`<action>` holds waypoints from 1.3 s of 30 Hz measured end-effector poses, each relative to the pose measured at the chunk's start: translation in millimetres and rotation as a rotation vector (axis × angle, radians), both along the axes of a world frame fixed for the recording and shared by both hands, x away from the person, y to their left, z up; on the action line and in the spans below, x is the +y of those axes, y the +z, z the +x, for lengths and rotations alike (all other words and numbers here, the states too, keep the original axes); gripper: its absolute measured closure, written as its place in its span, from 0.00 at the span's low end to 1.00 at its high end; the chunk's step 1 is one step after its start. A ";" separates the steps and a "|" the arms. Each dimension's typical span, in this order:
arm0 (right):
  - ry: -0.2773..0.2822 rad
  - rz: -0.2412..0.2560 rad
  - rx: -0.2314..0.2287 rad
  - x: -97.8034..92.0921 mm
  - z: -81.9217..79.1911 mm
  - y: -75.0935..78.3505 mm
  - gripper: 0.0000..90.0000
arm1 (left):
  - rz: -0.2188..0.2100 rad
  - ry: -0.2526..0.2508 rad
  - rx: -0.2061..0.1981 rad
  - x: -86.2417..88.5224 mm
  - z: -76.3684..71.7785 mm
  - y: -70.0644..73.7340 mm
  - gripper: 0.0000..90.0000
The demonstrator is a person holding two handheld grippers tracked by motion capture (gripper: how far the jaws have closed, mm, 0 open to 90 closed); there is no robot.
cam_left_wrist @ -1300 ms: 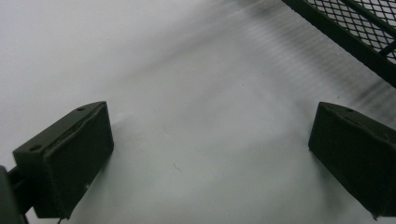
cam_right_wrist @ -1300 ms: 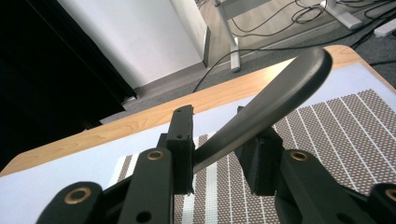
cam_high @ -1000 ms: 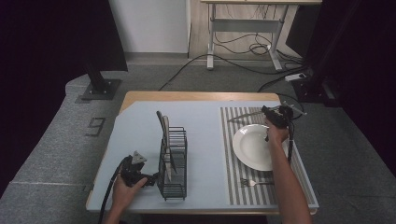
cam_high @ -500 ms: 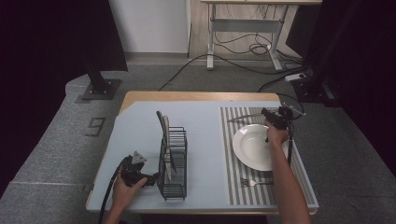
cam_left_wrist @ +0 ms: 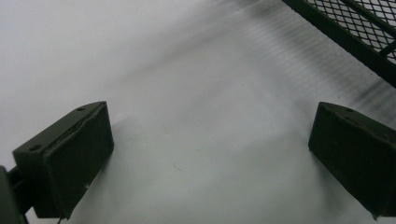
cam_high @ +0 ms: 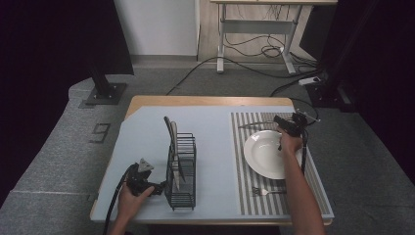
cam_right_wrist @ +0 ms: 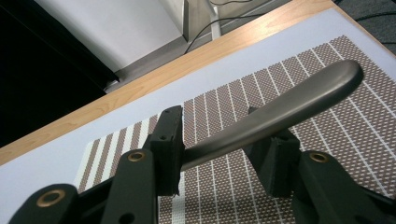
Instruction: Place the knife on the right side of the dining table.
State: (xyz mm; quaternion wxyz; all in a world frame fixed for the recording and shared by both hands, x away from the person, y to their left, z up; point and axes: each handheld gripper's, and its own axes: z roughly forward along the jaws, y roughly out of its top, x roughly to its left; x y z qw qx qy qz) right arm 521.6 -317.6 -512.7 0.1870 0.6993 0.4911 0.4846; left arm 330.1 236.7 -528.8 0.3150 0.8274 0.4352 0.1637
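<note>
A metal utensil handle (cam_right_wrist: 280, 114) is clamped between the fingers of the right gripper (cam_high: 288, 125), at the plate's (cam_high: 266, 154) twelve o'clock over the striped placemat (cam_right_wrist: 355, 126), presumably for table setting. The clamp itself is made plain by the right gripper view. The left gripper (cam_high: 147, 185), fingers apart, is rested on the surface (cam_left_wrist: 187, 93) at nine o'clock of the wire rack (cam_high: 181, 169).

Smooth brushed-metal utensil handle (cam_right_wrist: 280, 109); woven placemat (cam_right_wrist: 327, 140); black wire rack (cam_high: 180, 171)
</note>
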 end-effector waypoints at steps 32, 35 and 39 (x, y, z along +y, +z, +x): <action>-0.001 0.001 0.050 -0.7 1.8 0.4 0.60 | 0.000 0.000 0.000 0.0 0.0 0.1 0.00; -0.002 0.001 0.052 -0.7 2.0 0.4 0.60 | 0.000 0.000 0.000 0.0 0.0 0.1 0.00; -0.005 0.000 0.056 -0.6 2.2 0.5 0.60 | 0.000 0.000 0.000 0.0 0.0 0.1 0.00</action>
